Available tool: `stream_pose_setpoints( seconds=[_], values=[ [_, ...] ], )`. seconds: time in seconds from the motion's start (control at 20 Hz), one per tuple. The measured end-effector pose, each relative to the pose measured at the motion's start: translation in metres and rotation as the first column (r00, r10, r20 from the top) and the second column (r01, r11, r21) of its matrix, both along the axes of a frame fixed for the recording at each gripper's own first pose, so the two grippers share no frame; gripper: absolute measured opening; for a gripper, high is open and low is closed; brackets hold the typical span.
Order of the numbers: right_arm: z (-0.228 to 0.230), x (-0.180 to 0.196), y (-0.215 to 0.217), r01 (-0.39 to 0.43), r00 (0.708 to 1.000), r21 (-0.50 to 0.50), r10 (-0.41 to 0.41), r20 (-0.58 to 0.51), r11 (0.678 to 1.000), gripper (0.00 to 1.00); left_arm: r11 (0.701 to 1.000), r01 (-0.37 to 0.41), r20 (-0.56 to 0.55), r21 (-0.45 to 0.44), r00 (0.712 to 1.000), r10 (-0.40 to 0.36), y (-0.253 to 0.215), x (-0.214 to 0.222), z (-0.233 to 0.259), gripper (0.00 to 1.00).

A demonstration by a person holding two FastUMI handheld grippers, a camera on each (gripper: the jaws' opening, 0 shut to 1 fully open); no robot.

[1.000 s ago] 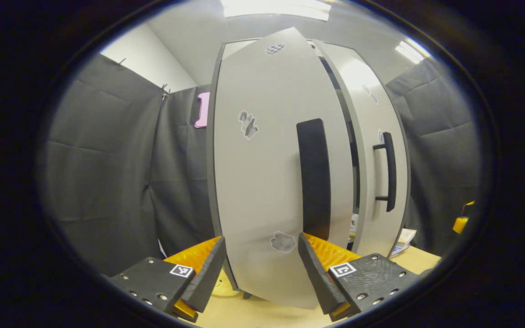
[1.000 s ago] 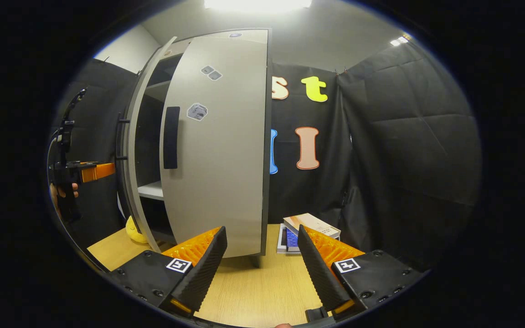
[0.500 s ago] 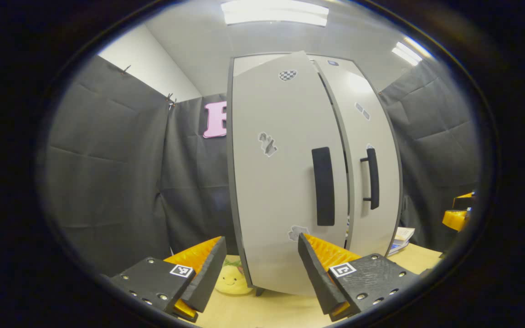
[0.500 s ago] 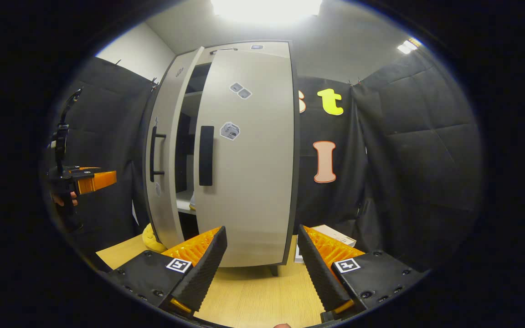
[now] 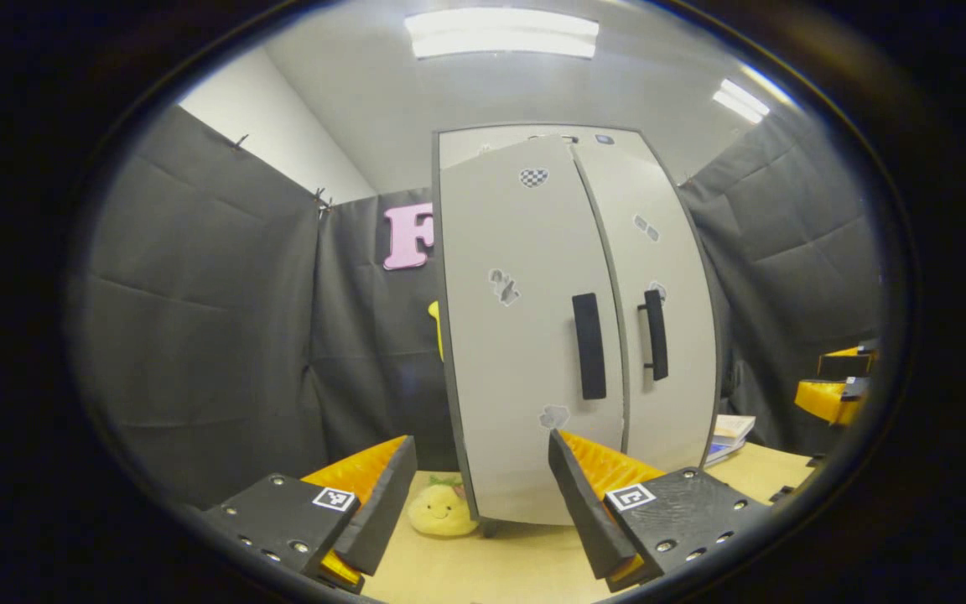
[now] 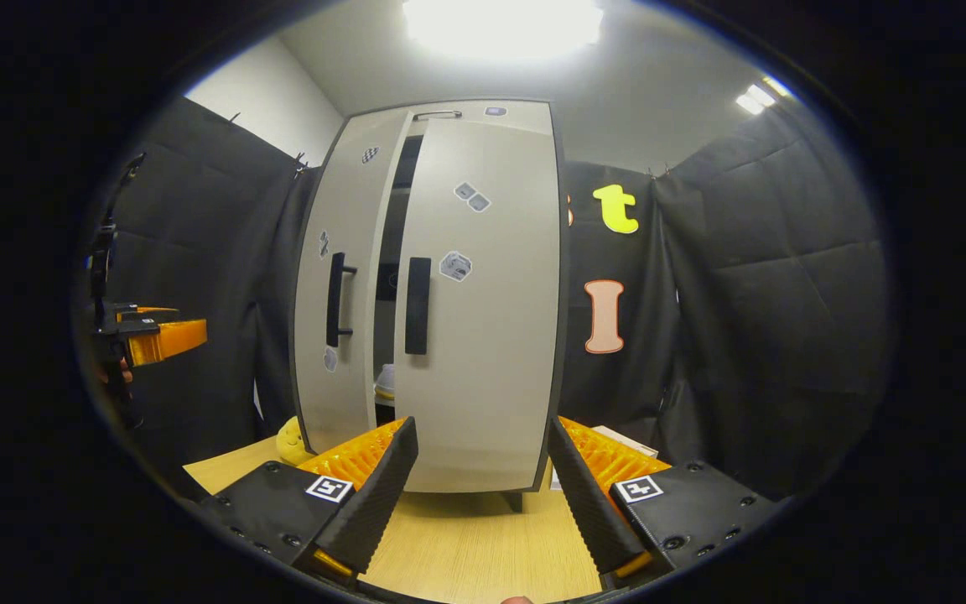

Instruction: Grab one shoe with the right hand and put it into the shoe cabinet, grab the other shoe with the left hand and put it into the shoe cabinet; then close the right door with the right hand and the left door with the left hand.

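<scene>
Both doors (image 6: 483,294) nearer shut; claws farther back

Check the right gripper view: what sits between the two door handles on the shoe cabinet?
In the right gripper view, a dark open gap separates the left door handle from the right door handle; a shoe shows through its lower part.

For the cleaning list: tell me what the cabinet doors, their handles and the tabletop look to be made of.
Cabinet doors: smooth matte light-grey panels with dark edges, probably laminated board; a few stickers on them.
Handles: matte black bars, plastic or coated metal; cannot tell which.
Tabletop: pale wood-grain surface, likely laminate or veneer, with a low sheen.
</scene>
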State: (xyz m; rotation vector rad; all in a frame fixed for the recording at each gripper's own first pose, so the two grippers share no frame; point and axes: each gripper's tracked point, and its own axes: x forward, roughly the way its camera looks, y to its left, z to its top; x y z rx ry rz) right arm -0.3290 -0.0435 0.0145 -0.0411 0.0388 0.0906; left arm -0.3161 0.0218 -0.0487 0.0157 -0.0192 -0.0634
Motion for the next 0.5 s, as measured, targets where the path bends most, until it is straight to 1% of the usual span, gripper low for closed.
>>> stream_pose_setpoints(
  seconds=[0.15, 0.2, 0.45, 0.5],
  values=[
    [-0.001, -0.012, -0.001, 0.01, 1.0, -0.003, -0.01, 0.006, 1.0, 0.98, 1.0, -0.007, -0.005, 0.015, 1.0, 0.007, 0.004, -0.016, -0.006, 0.93],
    [-0.003, -0.016, -0.001, 0.012, 1.0, -0.002, -0.012, 0.005, 1.0, 0.98, 1.0, -0.012, -0.01, 0.017, 1.0, 0.012, 0.006, -0.022, -0.011, 0.91],
    [-0.006, -0.026, -0.001, 0.033, 0.999, 0.005, -0.033, 0.01, 0.999, 0.96, 0.999, -0.033, -0.053, 0.022, 0.998, 0.034, 0.018, -0.038, -0.036, 0.91],
    [-0.007, -0.029, 0.0, 0.034, 0.999, 0.007, -0.034, 0.012, 0.999, 0.98, 0.999, -0.038, -0.056, 0.024, 0.998, 0.039, 0.021, -0.041, -0.039, 0.92]
  ],
)
